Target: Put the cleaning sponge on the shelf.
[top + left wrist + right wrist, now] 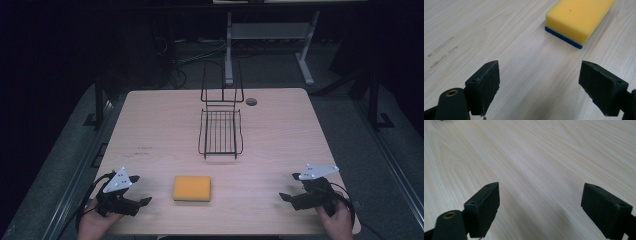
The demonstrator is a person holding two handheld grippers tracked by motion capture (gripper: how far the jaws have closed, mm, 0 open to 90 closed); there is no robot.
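Note:
A yellow sponge (192, 188) with a blue underside lies flat near the table's front edge, between the two hands. In the left gripper view the sponge (576, 18) sits ahead and to the right of the jaws. My left gripper (143, 202) rests at the front left corner, open, with bare wood between its fingers (485, 85). My right gripper (286, 196) is at the front right, also open over bare table (539, 202). A black wire rack (220, 131) with an upright back stands at the table's middle rear.
The light wooden table (150, 130) has a round cable hole (251, 101) at the back right of the rack. Faint dark marks (142, 150) lie on the left part. Beyond the far edge are desk legs and cables on a dark floor.

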